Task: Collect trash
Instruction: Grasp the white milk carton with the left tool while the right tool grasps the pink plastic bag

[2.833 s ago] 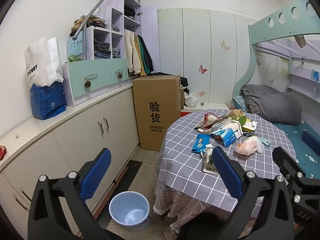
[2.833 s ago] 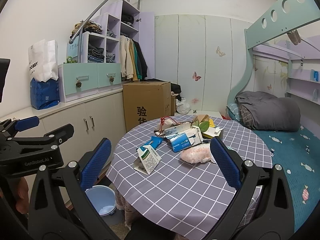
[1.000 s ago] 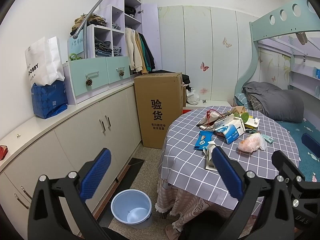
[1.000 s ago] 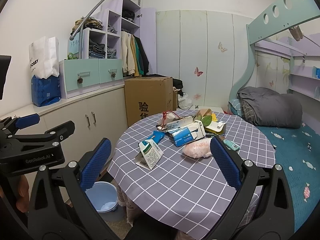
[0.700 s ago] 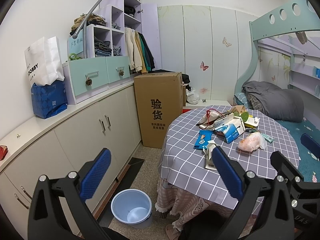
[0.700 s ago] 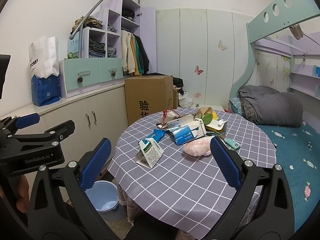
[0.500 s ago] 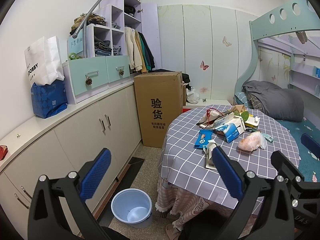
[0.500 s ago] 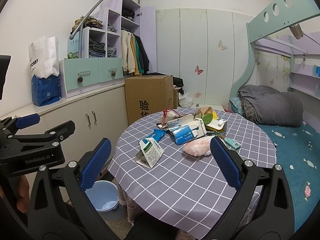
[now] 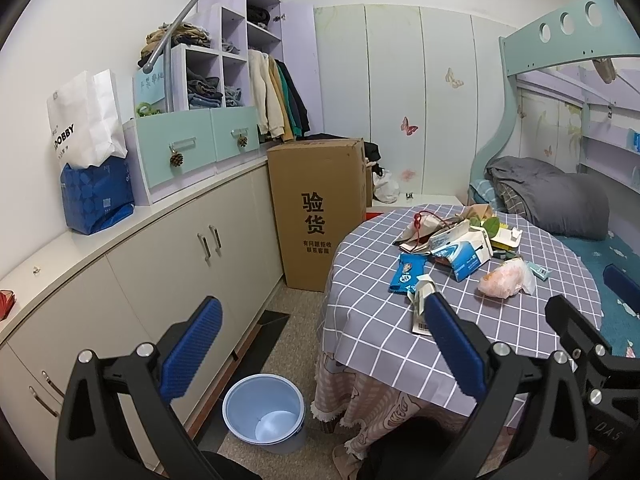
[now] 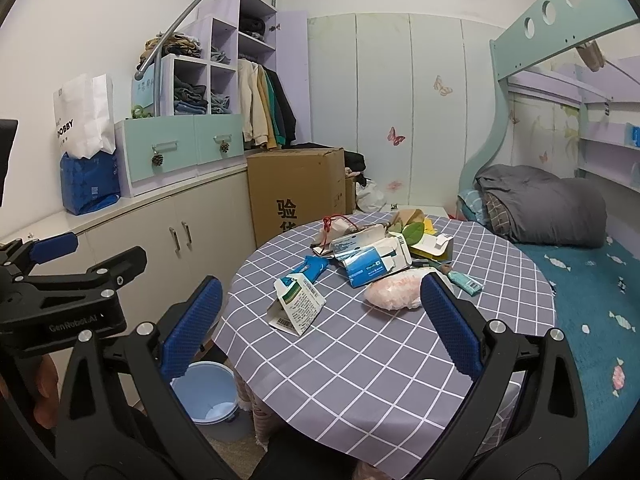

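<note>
Both tongs, left [image 9: 320,344] and right [image 10: 318,320], gape empty; I'd pinch the near carton [image 10: 298,306] first, then drop it into the bin [image 10: 206,394].

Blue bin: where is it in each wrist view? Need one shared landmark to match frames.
Left wrist: blue bin at bottom centre, on the floor left of the table, between the spread fingers.
Right wrist: blue bin at lower left, partly hidden behind the right gripper's left finger.
Shared landmark: cardboard box, standing behind the table in both.
</note>
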